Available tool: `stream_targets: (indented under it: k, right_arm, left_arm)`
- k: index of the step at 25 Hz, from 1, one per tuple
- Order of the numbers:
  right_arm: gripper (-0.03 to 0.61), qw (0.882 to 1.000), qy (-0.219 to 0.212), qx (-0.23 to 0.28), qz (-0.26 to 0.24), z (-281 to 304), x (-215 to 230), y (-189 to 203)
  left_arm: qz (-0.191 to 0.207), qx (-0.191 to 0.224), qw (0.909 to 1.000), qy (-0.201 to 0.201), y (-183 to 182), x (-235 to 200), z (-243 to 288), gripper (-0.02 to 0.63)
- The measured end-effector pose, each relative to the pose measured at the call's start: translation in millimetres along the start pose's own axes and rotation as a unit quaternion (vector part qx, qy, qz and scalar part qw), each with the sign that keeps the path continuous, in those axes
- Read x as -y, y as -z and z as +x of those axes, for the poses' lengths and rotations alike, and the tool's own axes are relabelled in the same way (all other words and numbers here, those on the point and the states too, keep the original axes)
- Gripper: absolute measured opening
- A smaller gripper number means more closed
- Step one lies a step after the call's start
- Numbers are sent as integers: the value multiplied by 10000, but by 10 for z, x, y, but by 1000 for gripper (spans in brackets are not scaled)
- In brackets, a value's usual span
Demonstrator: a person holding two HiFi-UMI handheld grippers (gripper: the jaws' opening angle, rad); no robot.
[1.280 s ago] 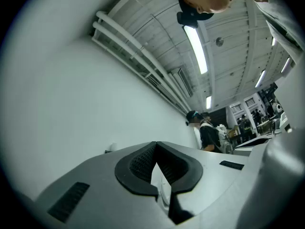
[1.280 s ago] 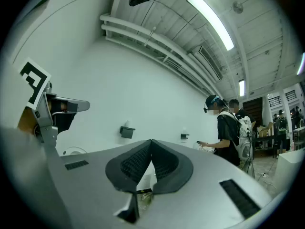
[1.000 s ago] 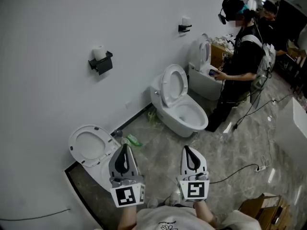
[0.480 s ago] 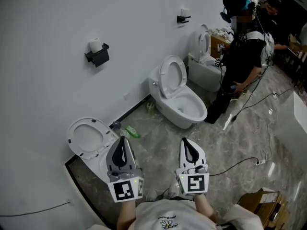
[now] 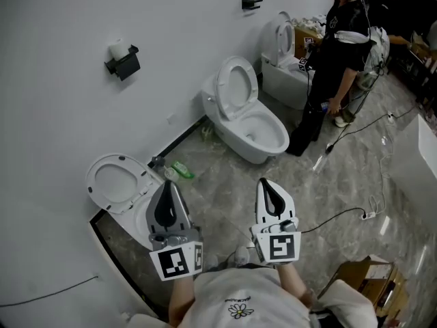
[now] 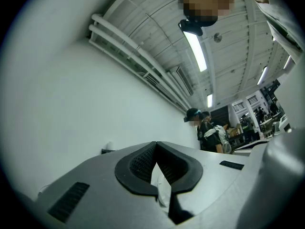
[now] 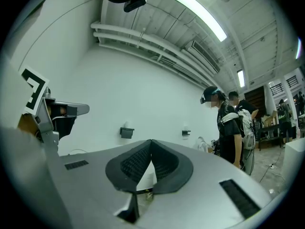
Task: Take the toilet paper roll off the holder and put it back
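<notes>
On the white wall at far left, the toilet paper roll (image 5: 119, 48) stands upright on top of the black holder (image 5: 127, 64) and nothing touches it. Both grippers are held low at the near edge of the head view, side by side, well apart from the roll. Left gripper (image 5: 166, 186): its fingers (image 6: 138, 163) are pressed together at the tips with nothing between them. It hangs over the near toilet (image 5: 113, 183), whose seat is raised toward the wall. Right gripper (image 5: 265, 183): its fingers (image 7: 164, 165) likewise meet at the tips and carry nothing. It hangs over the grey marble floor (image 5: 225, 190), to the right of the left gripper. In the right gripper view the holder shows on the wall beyond the closed fingertips, slightly to their left. A second toilet (image 5: 249, 125) stands farther along the same wall, seat also raised. A third toilet (image 5: 280, 39) stands beyond it at the far end. A second wall holder (image 5: 251, 3) is mounted high between these two, with a small white item on top. A person in dark clothing (image 5: 338, 43) stands at far right, just beside the third toilet. A green object (image 5: 181, 171) lies on the floor between the near toilet and the second toilet. A thin cable (image 5: 341, 214) trails across the floor at right, and a cardboard box (image 5: 365, 285) sits at the near right corner.
</notes>
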State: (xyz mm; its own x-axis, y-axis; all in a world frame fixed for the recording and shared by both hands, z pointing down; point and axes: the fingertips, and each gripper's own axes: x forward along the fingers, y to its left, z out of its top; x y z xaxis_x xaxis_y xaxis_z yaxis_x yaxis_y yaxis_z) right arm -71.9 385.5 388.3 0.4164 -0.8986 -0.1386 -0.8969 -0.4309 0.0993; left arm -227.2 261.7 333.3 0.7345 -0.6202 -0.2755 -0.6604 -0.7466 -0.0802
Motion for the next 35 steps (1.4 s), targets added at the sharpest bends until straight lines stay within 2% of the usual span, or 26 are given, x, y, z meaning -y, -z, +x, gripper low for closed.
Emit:
stream_targets:
  k: [8, 14, 20, 27, 35]
  right_arm:
    - [9, 9995, -318, 17, -29, 53, 112, 142]
    - [9, 9969, -719, 259, -184, 252, 0, 22]
    - [9, 9949, -856, 449, -283, 597, -32, 36]
    - [9, 9914, -1097, 565, -440, 1365, -213, 176]
    - [9, 9898, -1207, 621, -421, 2813, -313, 254]
  left_arm:
    - [12, -57, 9997, -256, 90, 148, -58, 17]
    - [41, -13, 9981, -608, 114, -37, 76, 17]
    - [144, 177, 9965, -805, 134, -214, 289, 17]
    - [149, 166, 9945, -1020, 477, -680, 896, 17]
    - [143, 109, 9927, -1194, 837, -1316, 2075, 17]
